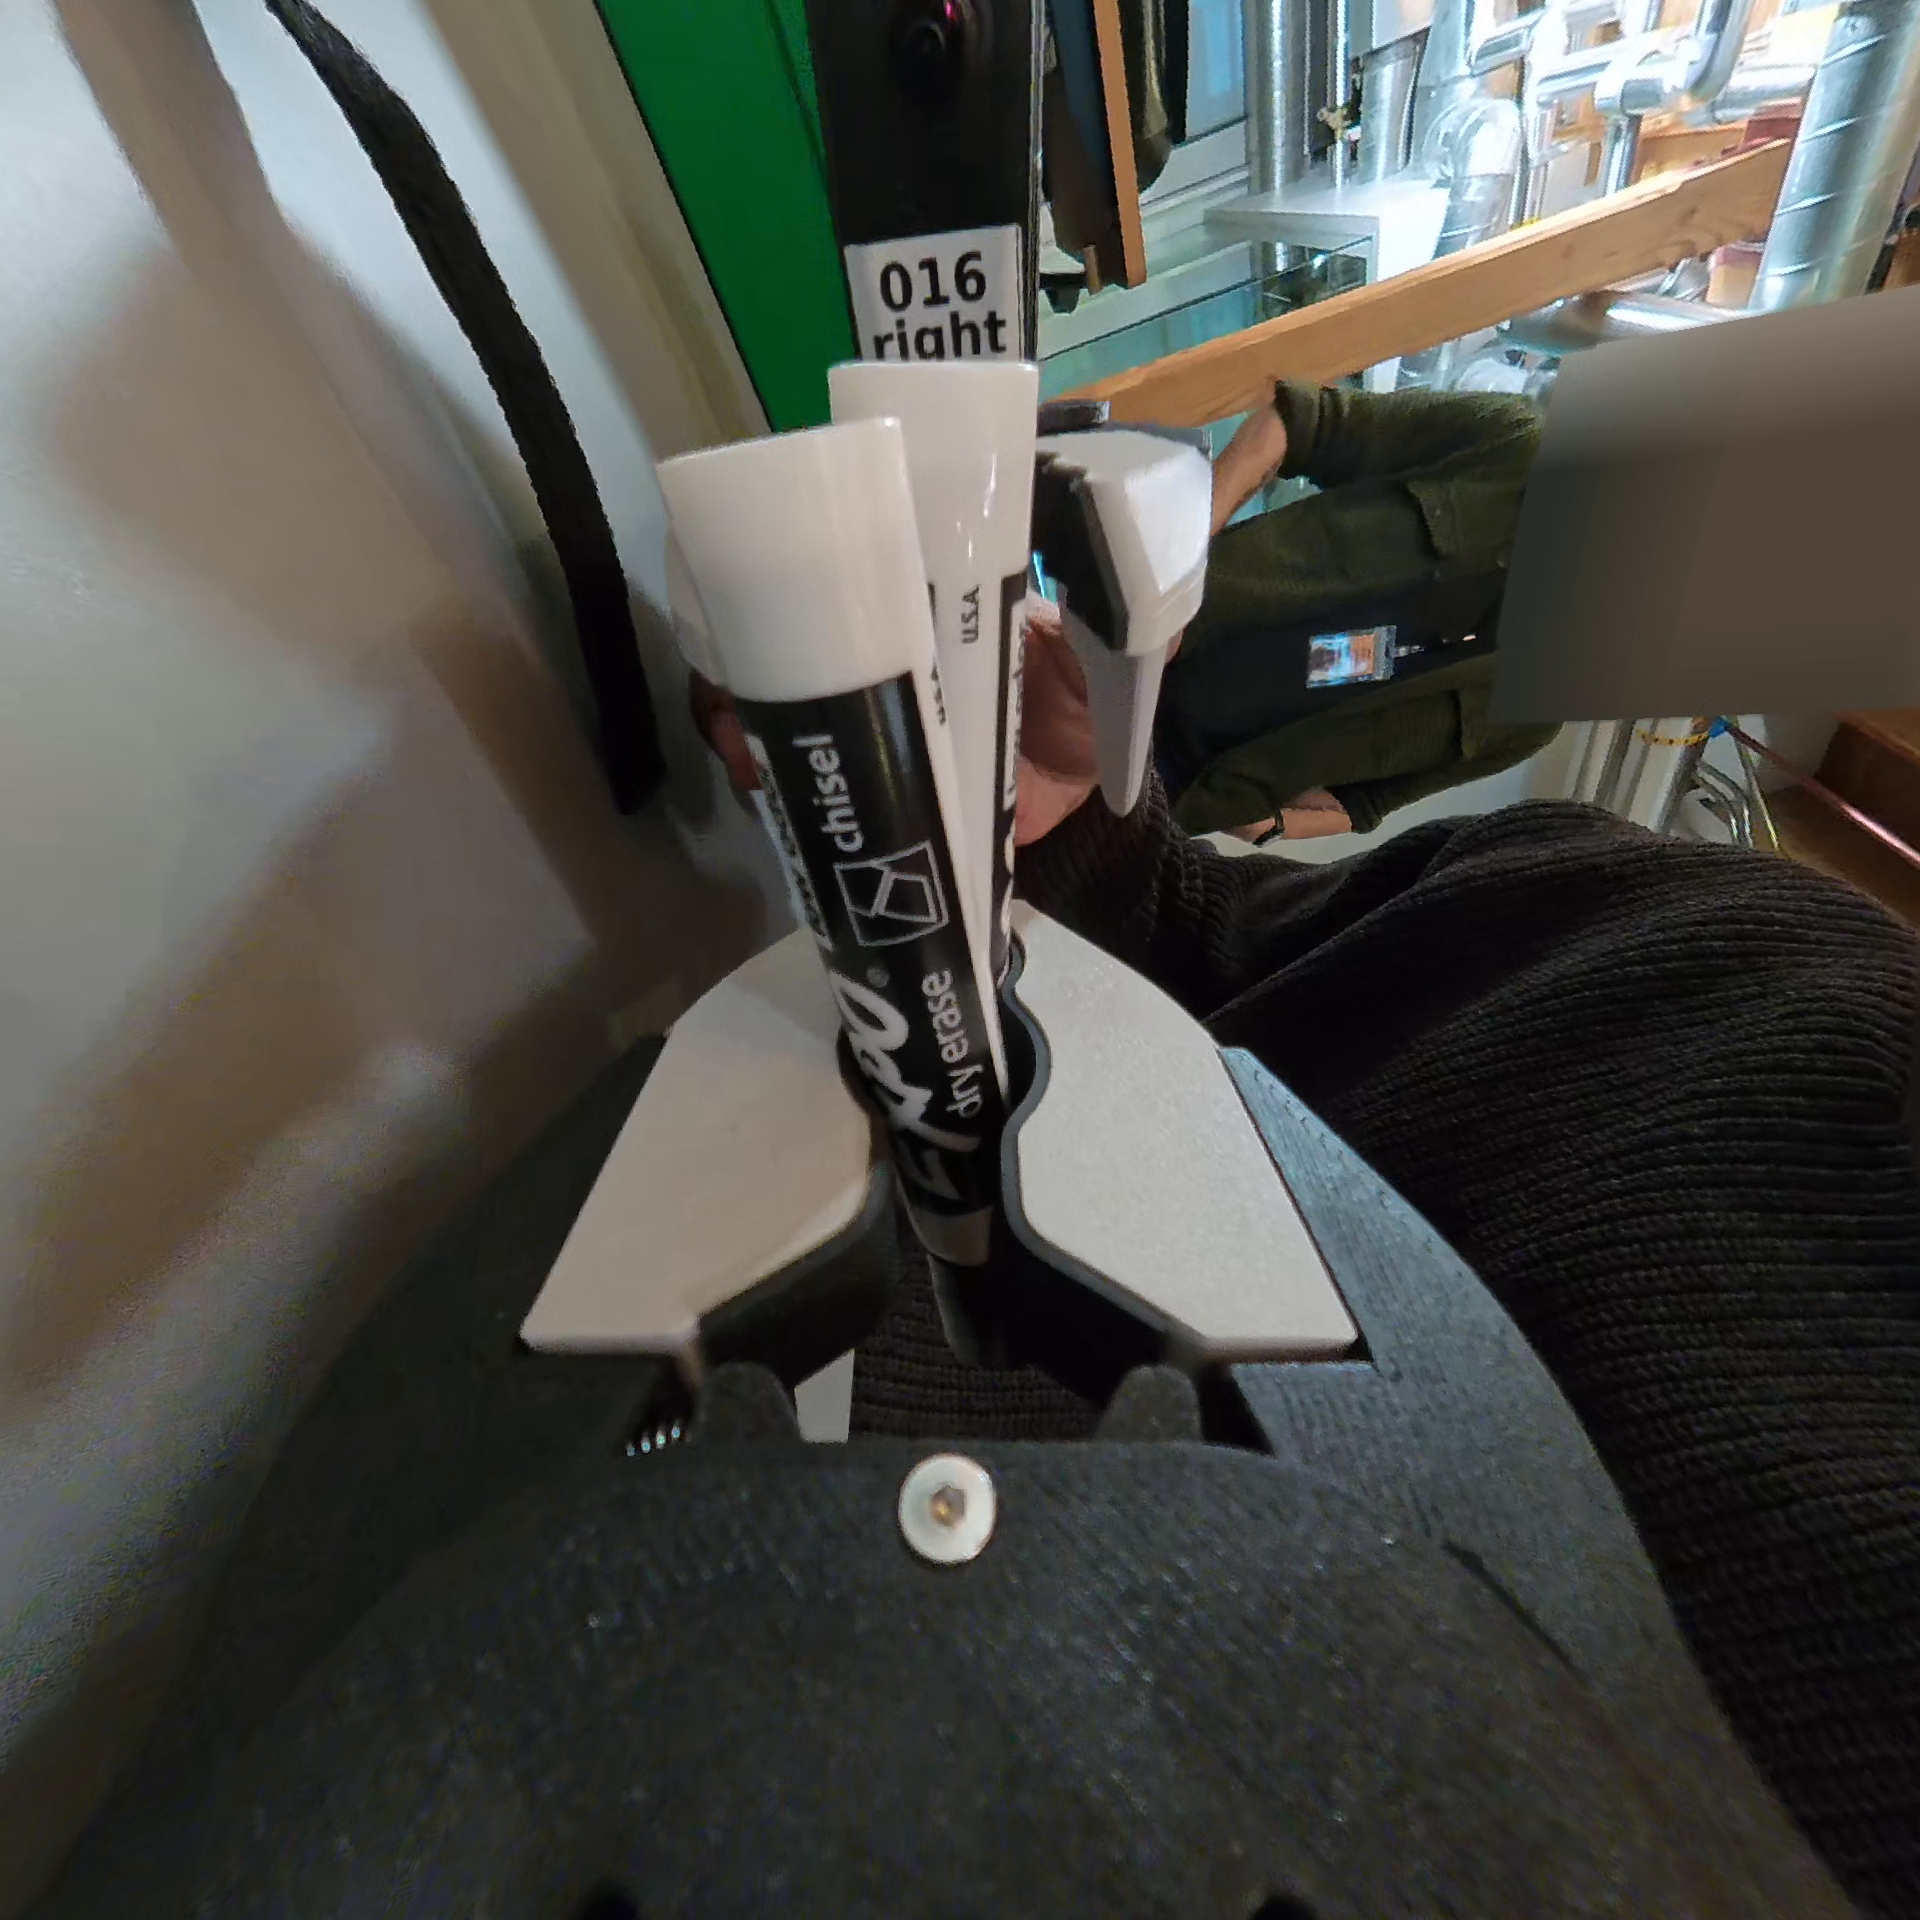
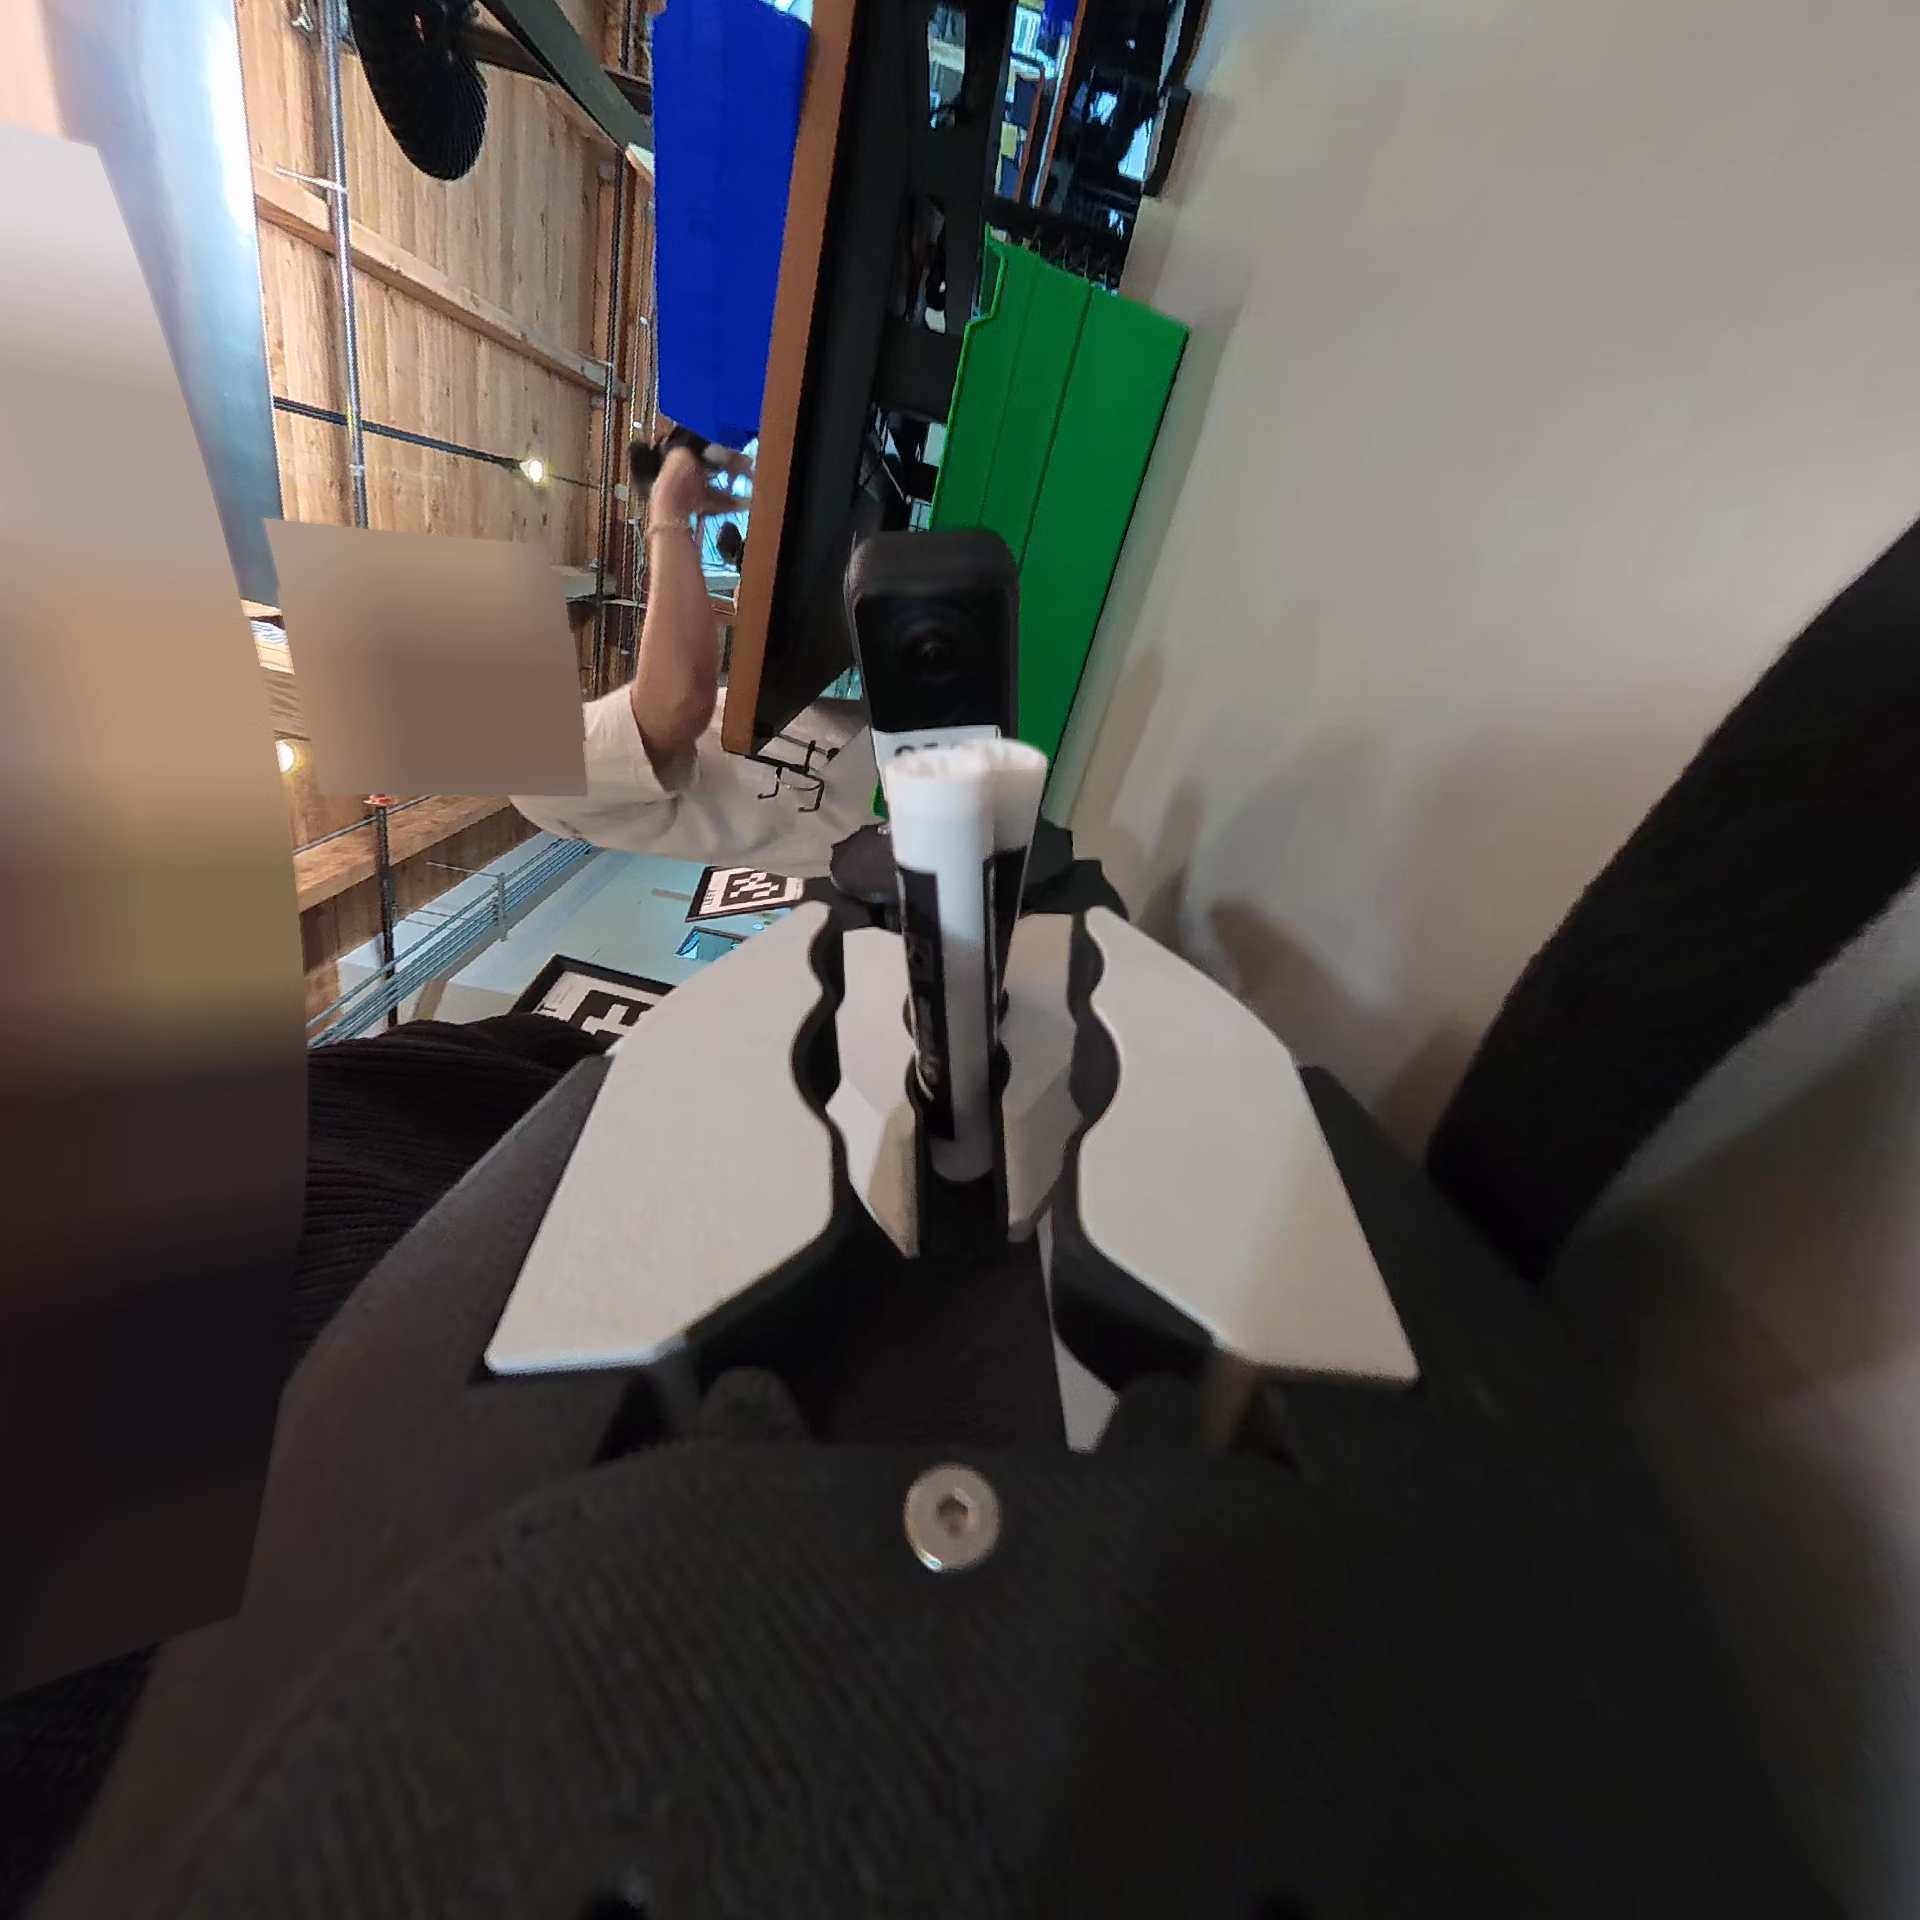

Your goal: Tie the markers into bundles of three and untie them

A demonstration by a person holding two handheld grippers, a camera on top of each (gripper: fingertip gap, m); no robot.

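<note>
My left gripper [image 1: 935,1039] is shut on a bunch of black-and-white dry-erase markers [image 1: 810,582], at least two, which stick out forward past its white fingers [image 1: 727,1164]. One white finger of the right gripper [image 1: 1127,561] stands just right of the markers' far ends, under its black camera. In the right wrist view my right gripper [image 2: 956,935] is open; its jaws stand either side of the left gripper's fingers [image 2: 873,1049] and the markers [image 2: 951,831], apart from them. A black strap [image 1: 488,364] lies on the white surface; it also shows in the right wrist view [image 2: 1662,935].
Both views are turned sideways. The white surface [image 1: 208,727] lies close beside the grippers. A black knitted sleeve [image 1: 1610,1143] is at the right. A green panel [image 2: 1049,468], a dark screen [image 2: 831,364] and two people [image 1: 1351,623] [image 2: 644,790] are behind. The grippers' ends are close to 6 cm from one another.
</note>
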